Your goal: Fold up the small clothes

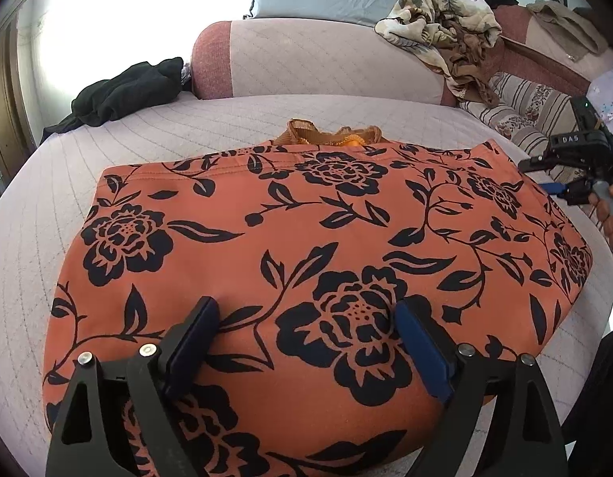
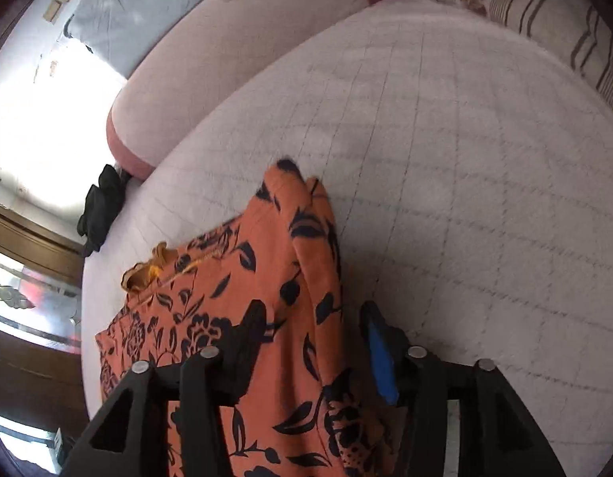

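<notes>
An orange garment with a black flower print (image 1: 306, 246) lies spread flat on the quilted pale pink bed (image 1: 68, 198), its brown ruffled trim (image 1: 330, 135) at the far edge. My left gripper (image 1: 306, 318) is open over the near part of the garment, its fingers wide apart on the cloth. My right gripper (image 2: 314, 326) is open over the garment's right side edge (image 2: 306, 246), where the cloth is doubled into a raised fold; the fold lies between the fingers. The right gripper also shows in the left wrist view (image 1: 560, 175), at the garment's far right corner.
A black garment (image 1: 123, 95) lies at the bed's far left. A pink bolster (image 1: 314, 59) runs along the back. A heap of patterned cloths (image 1: 445, 28) sits on it. A striped pillow (image 1: 528, 111) lies at the far right.
</notes>
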